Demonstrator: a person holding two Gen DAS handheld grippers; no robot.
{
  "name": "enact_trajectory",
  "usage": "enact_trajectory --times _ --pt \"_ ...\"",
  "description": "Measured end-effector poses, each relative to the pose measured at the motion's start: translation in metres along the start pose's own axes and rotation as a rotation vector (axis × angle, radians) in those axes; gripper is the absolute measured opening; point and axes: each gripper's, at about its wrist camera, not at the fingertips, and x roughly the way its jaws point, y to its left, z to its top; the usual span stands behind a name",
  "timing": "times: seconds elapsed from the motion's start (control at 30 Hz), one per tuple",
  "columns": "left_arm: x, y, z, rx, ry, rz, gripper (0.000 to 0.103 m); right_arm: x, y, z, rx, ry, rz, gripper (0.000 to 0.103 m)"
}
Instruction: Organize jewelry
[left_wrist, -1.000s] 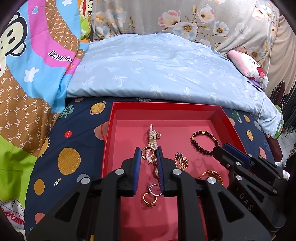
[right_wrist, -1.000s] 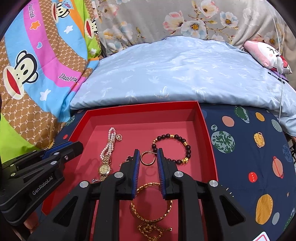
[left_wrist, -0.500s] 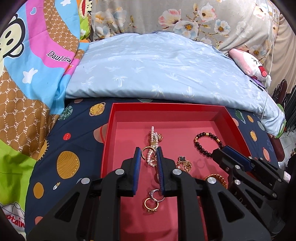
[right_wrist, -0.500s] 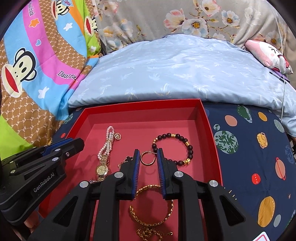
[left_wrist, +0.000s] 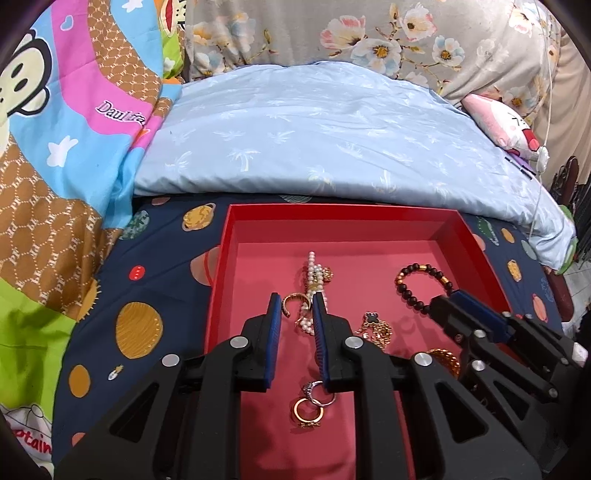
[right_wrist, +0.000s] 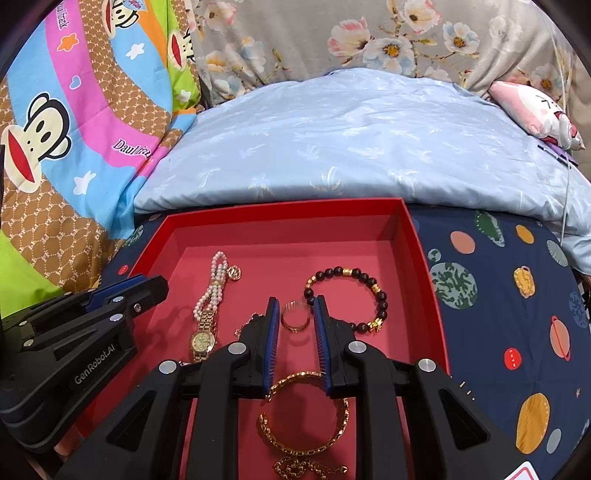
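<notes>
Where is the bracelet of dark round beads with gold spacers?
In the right wrist view, the dark beaded bracelet lies in the red tray, near its right wall, right of the pearl-strap gold watch.

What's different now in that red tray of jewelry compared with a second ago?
The right gripper has just been opening its jaws a little. The gold ring shows between its tips, and they are not pinching it. Nothing was picked up. The left gripper, the pearl watch, the beaded bracelet and the red tray stayed as they were.

Bed (left_wrist: 110, 321), planet sheet; blue duvet (left_wrist: 314, 140) behind
</notes>
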Motion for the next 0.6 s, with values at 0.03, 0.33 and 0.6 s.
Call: enact_trajectory --times 0.03,0.33,0.6 --pt "0.000 0.000 0.000 0.000 0.001 0.012 0.019 0.000 0.000 0.000 0.003 0.001 -0.002 0.021" --pt "-0.011 -0.001 0.001 -0.013 -0.014 0.045 0.039 -0.018 0.000 0.000 0.023 -0.023 -0.014 0.038" --pt "-0.038 -0.010 -0.005 -0.002 -0.033 0.038 0.041 -0.052 0.000 -0.009 0.044 -0.047 -0.029 0.049"
